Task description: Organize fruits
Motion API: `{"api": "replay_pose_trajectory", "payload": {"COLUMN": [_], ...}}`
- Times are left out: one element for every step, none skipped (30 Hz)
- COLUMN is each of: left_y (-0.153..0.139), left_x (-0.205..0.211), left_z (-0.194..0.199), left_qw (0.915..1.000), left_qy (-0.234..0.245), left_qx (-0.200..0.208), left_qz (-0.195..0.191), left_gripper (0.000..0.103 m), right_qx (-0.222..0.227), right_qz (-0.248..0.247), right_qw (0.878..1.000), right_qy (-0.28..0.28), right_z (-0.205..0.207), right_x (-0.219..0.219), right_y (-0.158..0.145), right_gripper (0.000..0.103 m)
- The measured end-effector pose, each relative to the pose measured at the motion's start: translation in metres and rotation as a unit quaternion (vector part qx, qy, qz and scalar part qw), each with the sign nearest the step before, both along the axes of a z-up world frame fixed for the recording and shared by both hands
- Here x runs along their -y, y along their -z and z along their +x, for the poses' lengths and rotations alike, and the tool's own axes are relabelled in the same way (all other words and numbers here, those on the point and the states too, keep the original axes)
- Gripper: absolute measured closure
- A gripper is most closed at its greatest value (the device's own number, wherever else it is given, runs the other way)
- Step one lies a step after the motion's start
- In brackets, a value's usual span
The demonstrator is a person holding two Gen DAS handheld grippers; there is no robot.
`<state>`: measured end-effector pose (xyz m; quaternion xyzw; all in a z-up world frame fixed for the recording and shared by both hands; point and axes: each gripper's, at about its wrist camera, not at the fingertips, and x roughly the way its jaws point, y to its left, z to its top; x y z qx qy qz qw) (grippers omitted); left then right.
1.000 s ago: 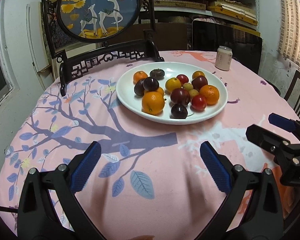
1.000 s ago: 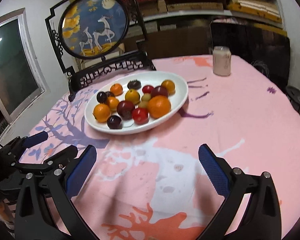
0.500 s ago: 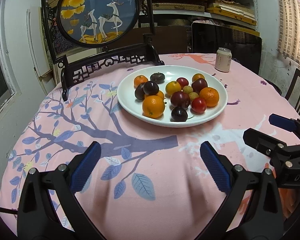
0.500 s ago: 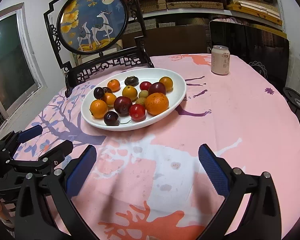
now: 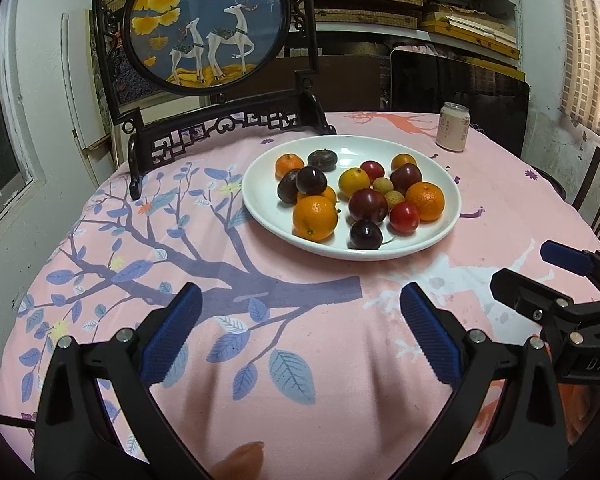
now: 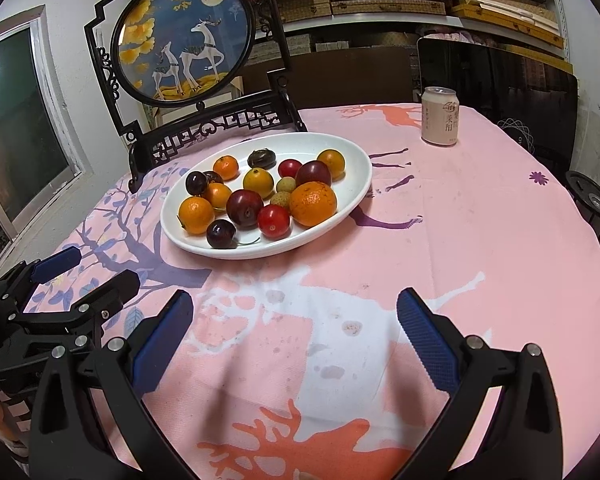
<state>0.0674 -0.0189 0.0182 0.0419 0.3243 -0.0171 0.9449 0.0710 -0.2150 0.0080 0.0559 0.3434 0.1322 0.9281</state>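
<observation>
A white oval plate (image 5: 268,208) (image 6: 352,196) on the pink tablecloth holds several fruits: oranges (image 5: 315,217) (image 6: 313,204), dark plums (image 5: 367,205) (image 6: 244,207), a red tomato (image 5: 404,217) (image 6: 273,221), a dark cherry (image 5: 365,234) (image 6: 221,233) and small lychees. My left gripper (image 5: 298,320) is open and empty, over the cloth in front of the plate. My right gripper (image 6: 294,324) is open and empty, to the plate's front right. Each gripper shows at the edge of the other's view.
A drink can (image 5: 453,127) (image 6: 440,116) stands at the back right of the table. A black carved stand with a round deer painting (image 5: 206,20) (image 6: 184,38) stands behind the plate. A chair back (image 5: 598,196) is at the right edge.
Both grippers have risen and tilted a little, so the plate sits slightly lower in view. Both stay open and empty. Nothing on the table has moved.
</observation>
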Motion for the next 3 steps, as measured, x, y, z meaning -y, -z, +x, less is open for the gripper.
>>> {"api": "replay_pose_trajectory", "payload": {"left_y": [0.0007, 0.0017, 0.0021], "left_x": [0.0002, 0.0006, 0.0007], "left_z": [0.0007, 0.0016, 0.0022], "left_qw": [1.0000, 1.0000, 1.0000], "left_qy": [0.000, 0.001, 0.001], "left_qx": [-0.003, -0.006, -0.006], "left_qz": [0.000, 0.001, 0.002], "left_gripper": [0.002, 0.002, 0.002], "right_qx": [-0.001, -0.001, -0.001], "right_qz": [0.000, -0.001, -0.001], "right_qw": [1.000, 1.000, 1.000], "right_qy": [0.000, 0.001, 0.001], "right_z": [0.0000, 0.0000, -0.0001], "right_x": [0.0000, 0.0002, 0.0004], "right_y": [0.0002, 0.0003, 0.0002], "right_gripper": [0.001, 0.001, 0.001]}}
